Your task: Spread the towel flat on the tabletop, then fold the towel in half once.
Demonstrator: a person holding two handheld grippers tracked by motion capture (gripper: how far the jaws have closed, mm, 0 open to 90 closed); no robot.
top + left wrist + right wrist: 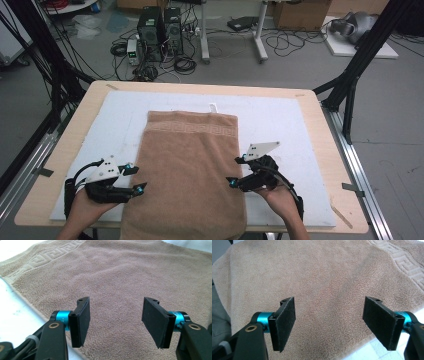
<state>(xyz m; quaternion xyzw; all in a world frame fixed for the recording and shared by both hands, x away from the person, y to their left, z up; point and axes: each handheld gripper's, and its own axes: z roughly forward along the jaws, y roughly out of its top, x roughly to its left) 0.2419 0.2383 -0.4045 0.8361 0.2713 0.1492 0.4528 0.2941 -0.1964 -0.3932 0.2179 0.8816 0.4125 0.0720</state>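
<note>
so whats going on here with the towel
A person holds a two-jaw tool in each hand over a brown towel spread lengthwise on a white mat on the table. The left tool sits at the towel's left edge and the right tool at its right edge, both near the person's end. Both stand open with nothing between the jaws, so the towel lies flat and ungripped. Its near end hangs over the table edge.

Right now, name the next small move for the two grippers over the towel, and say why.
Probably lower both grippers onto the towel's side edges and close. The left gripper and right gripper stand open at opposite edges near the person's end, nothing between their jaws, and the towel lies flat on the white mat.
</note>
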